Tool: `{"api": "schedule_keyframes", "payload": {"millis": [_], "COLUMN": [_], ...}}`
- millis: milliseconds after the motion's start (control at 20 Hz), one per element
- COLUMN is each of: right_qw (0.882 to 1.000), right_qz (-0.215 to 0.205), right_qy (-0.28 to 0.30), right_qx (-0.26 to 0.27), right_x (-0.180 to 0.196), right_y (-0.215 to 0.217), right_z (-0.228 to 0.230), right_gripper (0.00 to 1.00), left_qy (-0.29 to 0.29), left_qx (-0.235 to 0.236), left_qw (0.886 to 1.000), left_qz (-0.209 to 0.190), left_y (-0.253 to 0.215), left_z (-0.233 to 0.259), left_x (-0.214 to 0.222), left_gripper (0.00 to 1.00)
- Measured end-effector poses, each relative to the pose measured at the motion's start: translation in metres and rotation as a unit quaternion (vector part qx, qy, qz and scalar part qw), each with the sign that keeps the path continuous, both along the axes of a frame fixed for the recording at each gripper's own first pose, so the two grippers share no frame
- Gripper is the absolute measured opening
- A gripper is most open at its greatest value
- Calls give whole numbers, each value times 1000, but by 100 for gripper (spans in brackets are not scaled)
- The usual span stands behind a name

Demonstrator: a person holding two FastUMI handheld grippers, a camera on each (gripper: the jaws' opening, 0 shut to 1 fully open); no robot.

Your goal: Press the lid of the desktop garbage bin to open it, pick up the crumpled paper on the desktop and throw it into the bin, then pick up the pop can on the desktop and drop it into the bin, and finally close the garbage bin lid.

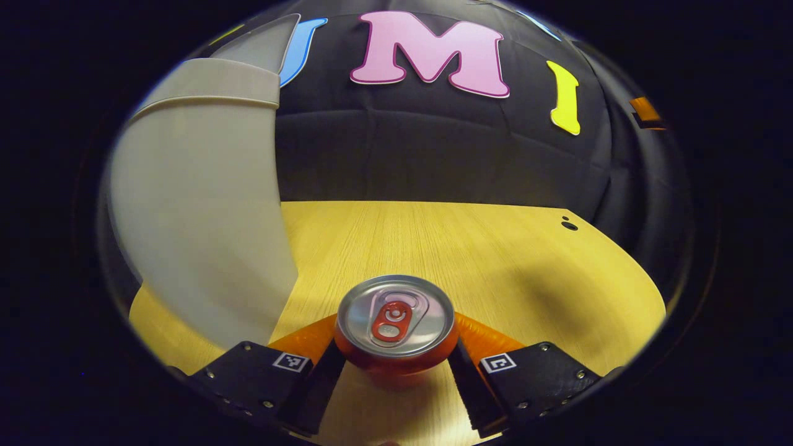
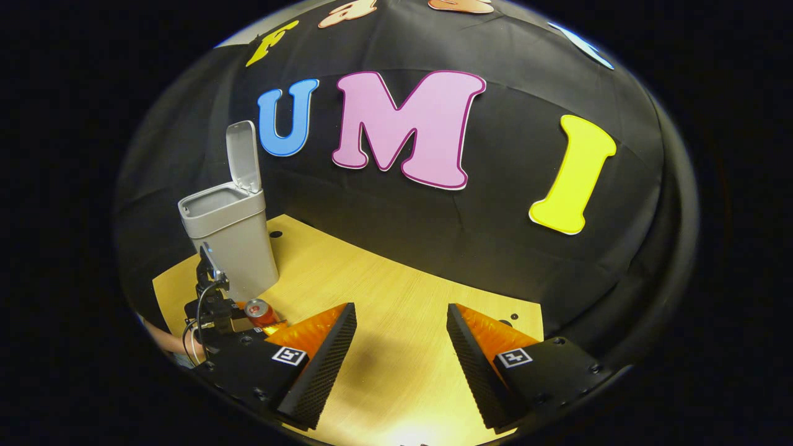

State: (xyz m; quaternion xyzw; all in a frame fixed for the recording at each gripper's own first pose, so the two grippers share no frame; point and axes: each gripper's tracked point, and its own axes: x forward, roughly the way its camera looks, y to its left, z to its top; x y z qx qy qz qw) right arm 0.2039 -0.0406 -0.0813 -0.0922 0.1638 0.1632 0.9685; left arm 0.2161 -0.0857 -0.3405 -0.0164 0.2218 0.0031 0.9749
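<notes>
An orange pop can (image 1: 394,322) with a silver top stands upright between the fingers of my left gripper (image 1: 396,352), which press on its two sides. The grey desktop bin (image 1: 198,204) rises close by on the left of the can. In the right gripper view the bin (image 2: 232,238) stands at the far left of the table with its lid (image 2: 243,155) flipped up and its mouth open. The can (image 2: 260,311) sits just in front of the bin there. My right gripper (image 2: 401,328) hovers open over bare wood, nothing between its fingers.
The wooden table (image 1: 471,248) runs back to the black cloth wall. A small dark hole (image 1: 569,225) lies near its far right corner. A hand (image 2: 166,339) holds the left gripper at the table's left edge.
</notes>
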Motion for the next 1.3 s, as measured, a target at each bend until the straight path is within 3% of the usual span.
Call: {"api": "schedule_keyframes", "payload": {"millis": [150, 350, 500, 700, 800, 900, 1150, 1300], "right_qw": [1000, 1000, 999, 999, 999, 998, 999, 999], "right_qz": [0, 7, 12, 11, 12, 12, 17, 15], "right_qy": [-2, -6, -7, -9, -18, -24, -29, -27], "right_qx": [8, 22, 32, 48, 48, 48, 32, 39], "right_x": [-3, -10, -13, -16, -19, -20, -24, -23], "right_y": [0, 5, 10, 11, 9, 10, 12, 13], "right_z": [0, -2, -4, -2, 2, 7, 8, 7], "right_gripper": [95, 95, 95, 95, 95, 95, 95, 95], "left_qy": [-28, -51, -95, -154, -176, -177, -149, -132], "left_qx": [3, -29, -31, -27, 0, 36, 39, 19], "left_qw": [1000, 998, 995, 987, 983, 981, 982, 984], "left_qz": [-6, 10, 19, 42, 55, 70, 107, 118], "left_y": [0, 13, 32, 84, 116, 153, 220, 237], "left_z": [40, 114, 192, 298, 322, 329, 304, 287], "left_x": [-11, -14, -8, -4, -2, 2, 5, 3], "left_gripper": [85, 84, 84, 83, 83, 83, 83, 83]}}
